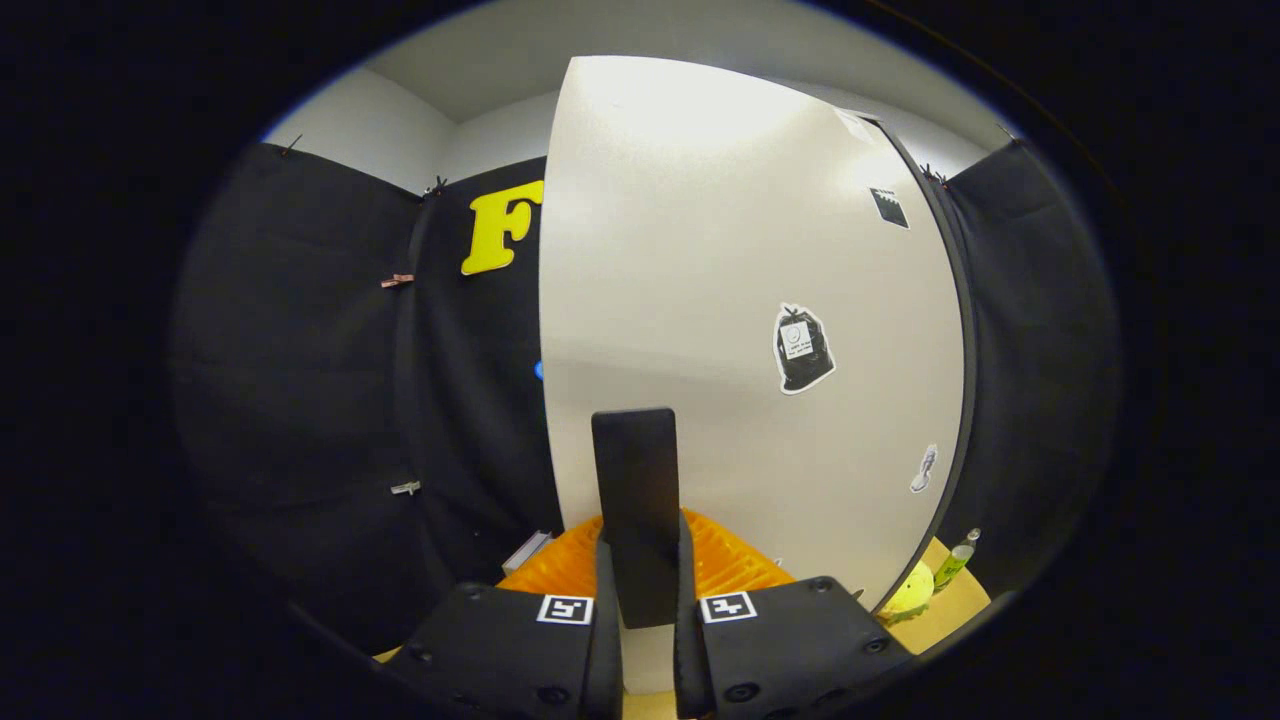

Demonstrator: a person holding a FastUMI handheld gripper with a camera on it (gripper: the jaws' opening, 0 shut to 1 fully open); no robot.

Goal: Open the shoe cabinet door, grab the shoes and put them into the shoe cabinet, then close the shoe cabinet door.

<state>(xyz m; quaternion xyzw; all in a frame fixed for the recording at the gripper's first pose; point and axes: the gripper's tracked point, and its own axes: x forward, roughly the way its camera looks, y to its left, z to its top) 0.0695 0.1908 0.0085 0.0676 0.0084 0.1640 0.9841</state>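
Observation:
The white shoe cabinet door (720,250) stands close in front of me, with a few stickers on its face. A flat black handle (635,480) rises upright near the door's left edge. My gripper (640,545) is shut on this handle, with a finger (560,572) pressing on each side of its lower part. Along the door's right side runs a dark edge (962,380); how far the door stands open I cannot tell.
Black cloth walls stand to the left and right of the door. Low to the right, past the door's bottom corner, a yellow-green rounded object (908,597) and a small green bottle (957,560) rest on a light wooden surface (950,605).

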